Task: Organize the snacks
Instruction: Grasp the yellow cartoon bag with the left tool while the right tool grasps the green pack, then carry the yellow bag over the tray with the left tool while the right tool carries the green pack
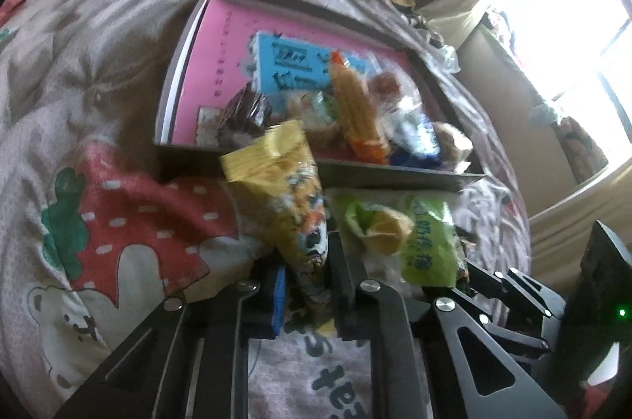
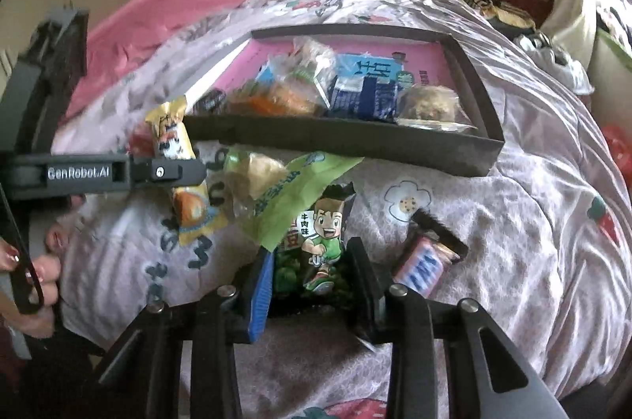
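A yellow snack packet (image 1: 294, 205) and a green cartoon packet (image 2: 316, 245) lie near the tray's (image 2: 355, 142) front wall, where more wrapped snacks (image 2: 316, 91) are piled inside.

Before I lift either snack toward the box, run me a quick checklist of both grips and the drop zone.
1. Left gripper shut on the yellow snack pack: ok.
2. Right gripper around the green cartoon packet; whether its fingers press it firmly: cannot tell.
3. Light green packet overlaps the cartoon packet and may get dragged: not ok.
4. Free space in the box, on its pink bottom at the far side: ok.
5. Chocolate bar lies beside the right gripper, outside its fingers: ok.
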Motion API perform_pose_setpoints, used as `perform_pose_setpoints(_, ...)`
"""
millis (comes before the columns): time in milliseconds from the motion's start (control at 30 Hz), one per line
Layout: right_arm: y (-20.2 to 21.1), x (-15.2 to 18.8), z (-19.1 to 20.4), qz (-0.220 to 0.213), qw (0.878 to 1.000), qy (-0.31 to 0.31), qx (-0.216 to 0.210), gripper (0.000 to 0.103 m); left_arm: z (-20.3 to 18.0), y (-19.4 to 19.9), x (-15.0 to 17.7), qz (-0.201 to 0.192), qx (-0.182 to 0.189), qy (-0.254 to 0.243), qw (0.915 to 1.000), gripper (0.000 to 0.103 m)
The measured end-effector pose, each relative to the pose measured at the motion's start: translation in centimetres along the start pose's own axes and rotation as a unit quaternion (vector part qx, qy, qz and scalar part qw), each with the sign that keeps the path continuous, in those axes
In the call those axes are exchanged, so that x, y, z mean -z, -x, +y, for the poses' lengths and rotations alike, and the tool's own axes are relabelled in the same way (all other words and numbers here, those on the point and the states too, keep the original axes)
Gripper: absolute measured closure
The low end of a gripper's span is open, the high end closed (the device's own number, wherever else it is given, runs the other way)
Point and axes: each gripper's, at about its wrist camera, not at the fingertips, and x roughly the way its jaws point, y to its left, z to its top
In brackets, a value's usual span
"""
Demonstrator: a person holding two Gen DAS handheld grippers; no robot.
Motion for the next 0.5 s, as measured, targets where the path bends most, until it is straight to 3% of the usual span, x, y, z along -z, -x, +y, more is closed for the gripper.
perform_pose_setpoints(500,2.2,-0.9,-1.8,-0.035,0.999,-0.036,0.001,0.069,-0.6,3.1,-1.2,-0.046,0.022,-0.005,0.9987,0.087)
